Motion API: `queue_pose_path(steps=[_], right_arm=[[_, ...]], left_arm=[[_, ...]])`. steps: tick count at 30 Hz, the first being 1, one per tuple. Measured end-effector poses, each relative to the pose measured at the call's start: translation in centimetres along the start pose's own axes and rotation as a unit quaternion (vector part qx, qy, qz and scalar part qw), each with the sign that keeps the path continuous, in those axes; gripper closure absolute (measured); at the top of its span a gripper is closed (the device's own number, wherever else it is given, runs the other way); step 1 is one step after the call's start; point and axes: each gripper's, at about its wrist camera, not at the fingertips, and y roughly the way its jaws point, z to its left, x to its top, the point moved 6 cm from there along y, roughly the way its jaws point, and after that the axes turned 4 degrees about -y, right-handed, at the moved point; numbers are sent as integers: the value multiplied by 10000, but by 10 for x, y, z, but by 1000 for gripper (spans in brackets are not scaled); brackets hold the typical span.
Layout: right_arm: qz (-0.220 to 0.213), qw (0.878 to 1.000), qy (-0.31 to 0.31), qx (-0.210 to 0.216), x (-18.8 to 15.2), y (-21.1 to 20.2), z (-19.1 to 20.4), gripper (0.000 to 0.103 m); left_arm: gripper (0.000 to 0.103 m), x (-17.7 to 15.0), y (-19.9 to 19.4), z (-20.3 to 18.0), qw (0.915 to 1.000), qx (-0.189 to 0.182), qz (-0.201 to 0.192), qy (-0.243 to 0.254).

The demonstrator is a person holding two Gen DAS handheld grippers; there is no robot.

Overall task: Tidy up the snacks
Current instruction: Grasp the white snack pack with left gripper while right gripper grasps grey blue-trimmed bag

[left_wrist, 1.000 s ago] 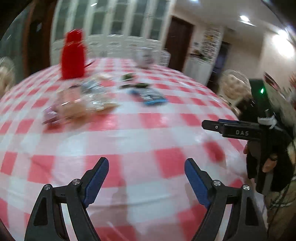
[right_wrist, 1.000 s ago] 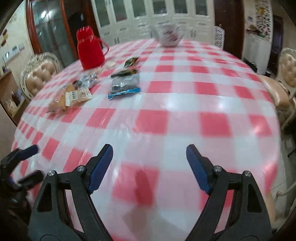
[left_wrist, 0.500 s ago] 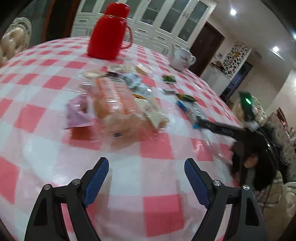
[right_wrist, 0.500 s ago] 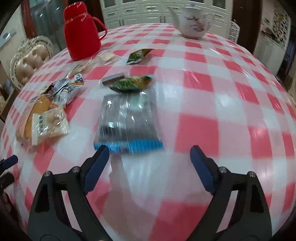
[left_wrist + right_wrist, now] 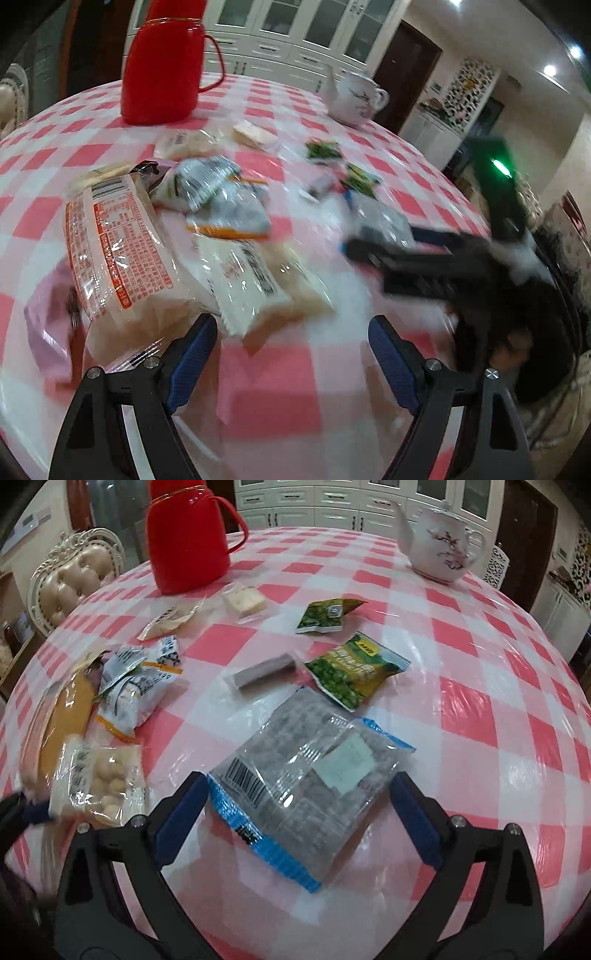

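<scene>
In the right wrist view my right gripper point(image 5: 299, 786) hangs low over a clear grey snack packet with blue ends point(image 5: 306, 771). Its jaws are opening and straddle the packet without pressing on it. Two green pea packets point(image 5: 354, 670) and a small brown roll point(image 5: 264, 672) lie just beyond. My left gripper point(image 5: 290, 332) stands open with nothing between its fingers, right in front of a large bread packet with orange print point(image 5: 118, 258) and a clear packet with a white label point(image 5: 251, 280). The right gripper point(image 5: 388, 258) shows blurred at the right of the left wrist view.
A round table with a red and white checked cloth point(image 5: 480, 686) carries everything. At its far side stand a red thermos jug point(image 5: 188, 535) and a white teapot point(image 5: 439, 542). More small packets point(image 5: 133, 690) lie at the left. A padded chair point(image 5: 74, 579) stands behind.
Both grippers have come forward over the table, from bare cloth up to the snacks. The right jaws have spread wider, and the grey packet now lies between them.
</scene>
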Motion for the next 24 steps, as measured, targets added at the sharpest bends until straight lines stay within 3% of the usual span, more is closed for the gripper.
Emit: queue_pose_path(steps=[4, 10, 12, 14, 17, 19, 21, 24], right_arm=[[-97, 9996, 122, 232, -1, -3, -3, 4], [-133, 9994, 192, 256, 0, -4, -4, 4], [-116, 9996, 155, 189, 1, -3, -2, 4], [-97, 9997, 164, 121, 2, -1, -3, 4], [-52, 9999, 151, -37, 3, 1, -2, 4], [-72, 9998, 166, -68, 3, 1, -3, 11], [-207, 9994, 256, -46, 2, -6, -5, 37], [-307, 9991, 267, 80, -6, -15, -9, 44]], left_arm=[[18, 21, 14, 6, 9999, 140, -67, -65], [21, 25, 28, -5, 9966, 680, -60, 469], [31, 26, 27, -1, 9952, 843, -84, 492], [52, 27, 26, 3, 9934, 1025, -123, 497], [61, 27, 24, 6, 9927, 1080, -149, 519], [72, 25, 21, 6, 9944, 904, -139, 529], [74, 21, 17, 8, 9945, 911, -147, 489], [75, 8, 4, 9, 9934, 989, -192, 547]])
